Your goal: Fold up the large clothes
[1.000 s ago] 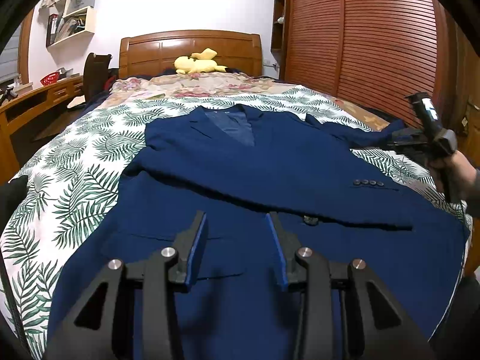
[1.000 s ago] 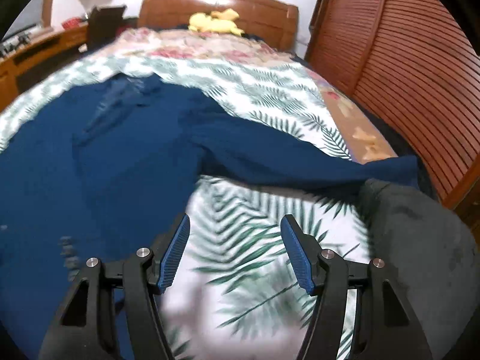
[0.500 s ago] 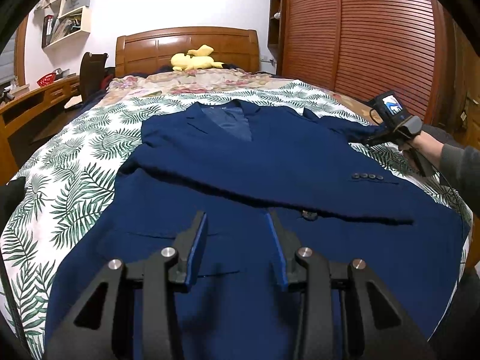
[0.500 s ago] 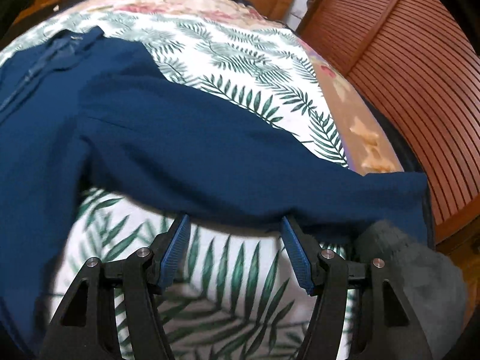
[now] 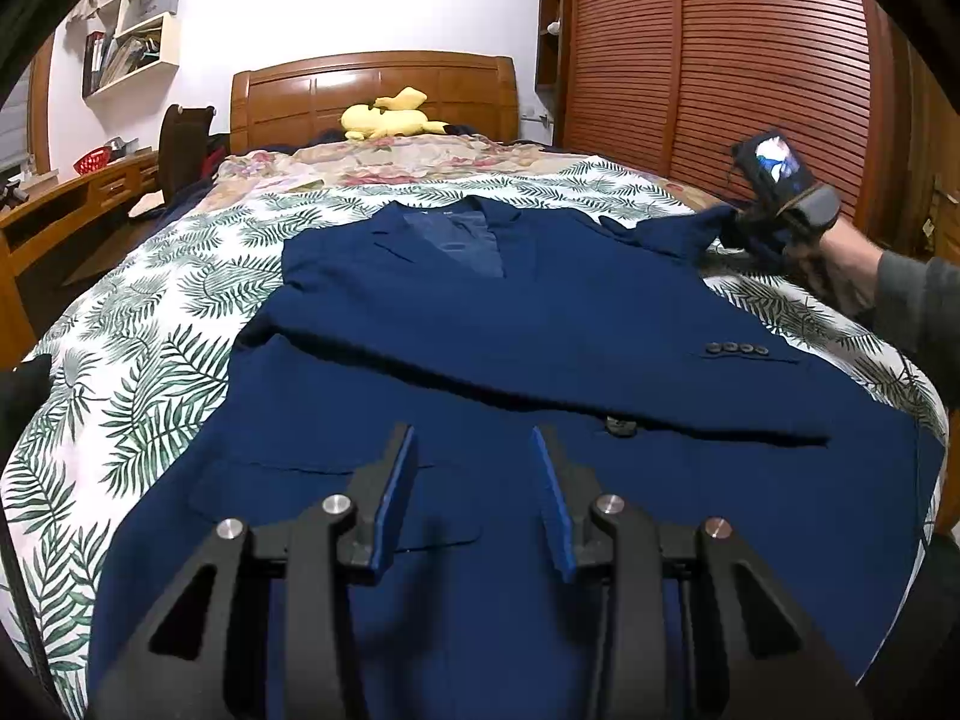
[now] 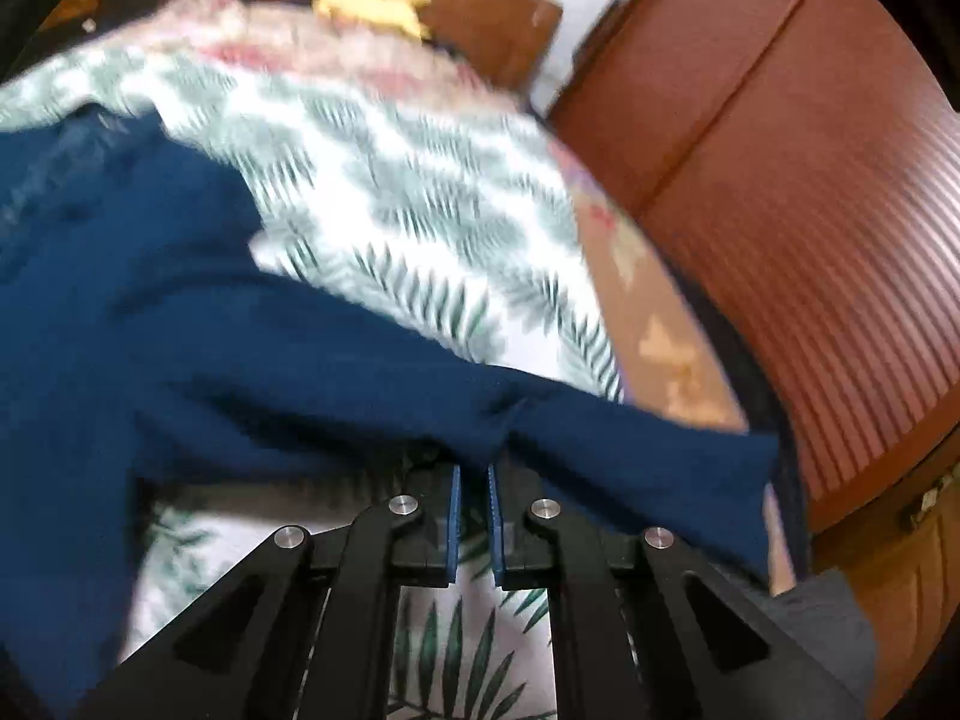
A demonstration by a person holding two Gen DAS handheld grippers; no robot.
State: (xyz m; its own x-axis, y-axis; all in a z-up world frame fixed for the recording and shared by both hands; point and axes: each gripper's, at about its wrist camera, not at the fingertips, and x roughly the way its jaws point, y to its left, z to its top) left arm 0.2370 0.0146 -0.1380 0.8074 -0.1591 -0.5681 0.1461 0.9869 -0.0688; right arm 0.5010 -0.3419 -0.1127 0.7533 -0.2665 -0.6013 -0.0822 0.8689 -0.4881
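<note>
A navy blue suit jacket (image 5: 528, 372) lies face up on the bed, one sleeve folded across its front with several cuff buttons (image 5: 737, 349) showing. My left gripper (image 5: 474, 450) is open and empty, hovering above the jacket's lower front. My right gripper (image 6: 473, 471) is shut on the jacket's other sleeve (image 6: 630, 450) near the bed's right edge and lifts it a little. It also shows in the left wrist view (image 5: 780, 198), holding the sleeve end (image 5: 678, 234).
The bed has a palm-leaf cover (image 5: 138, 360), a wooden headboard (image 5: 372, 90) and a yellow plush toy (image 5: 390, 120). A slatted wooden wardrobe (image 5: 750, 72) stands close on the right. A desk (image 5: 54, 216) and chair (image 5: 186, 144) stand on the left.
My right gripper went from open above the sleeve to shut on it, and the sleeve end has risen off the bed. My left gripper has stayed in place, open.
</note>
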